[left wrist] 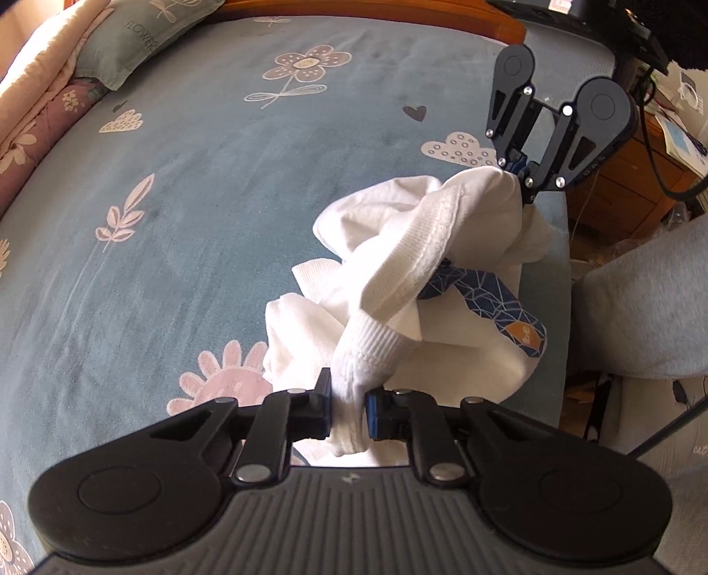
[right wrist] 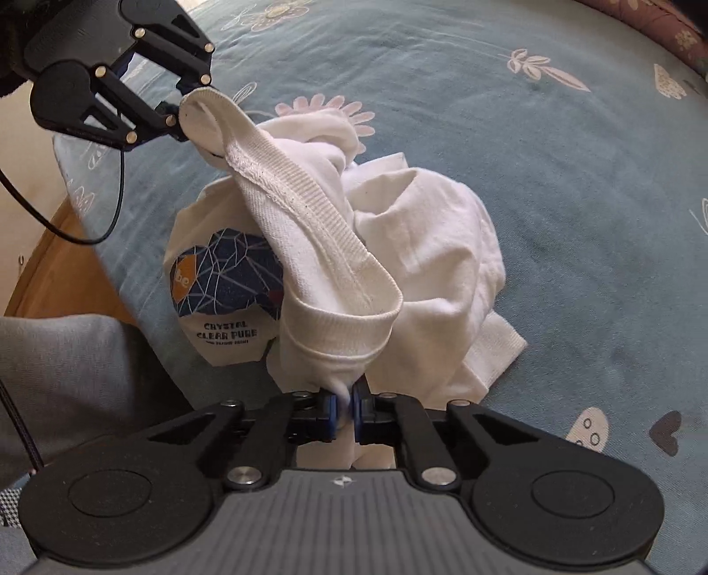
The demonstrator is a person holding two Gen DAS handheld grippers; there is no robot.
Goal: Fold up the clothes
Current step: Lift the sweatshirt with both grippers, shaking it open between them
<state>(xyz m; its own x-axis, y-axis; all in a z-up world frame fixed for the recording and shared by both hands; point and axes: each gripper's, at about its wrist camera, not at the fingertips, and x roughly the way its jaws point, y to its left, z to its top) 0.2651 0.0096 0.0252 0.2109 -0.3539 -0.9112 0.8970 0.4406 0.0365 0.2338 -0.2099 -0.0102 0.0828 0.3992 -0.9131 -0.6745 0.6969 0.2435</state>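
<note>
A crumpled white T-shirt (left wrist: 469, 354) with a dark blue geometric print (right wrist: 230, 274) lies bunched near the bed's edge. Its ribbed collar band (right wrist: 305, 221) stretches taut between both grippers. My left gripper (left wrist: 347, 409) is shut on one end of the band, with white fabric bulging between its pads. It also shows at the upper left of the right wrist view, as the left gripper (right wrist: 183, 115). My right gripper (right wrist: 347, 407) is shut on the other end, and appears in the left wrist view as the right gripper (left wrist: 520, 170) at the upper right.
The bed carries a blue sheet (left wrist: 199, 221) with flower, leaf and heart patterns. A grey-green pillow (left wrist: 141, 40) and pink quilt (left wrist: 40, 110) lie at its far corner. A person's grey sleeve (right wrist: 66, 376) is by the bed's wooden edge (right wrist: 57, 274). Wooden furniture (left wrist: 628, 185) with cables stands beyond.
</note>
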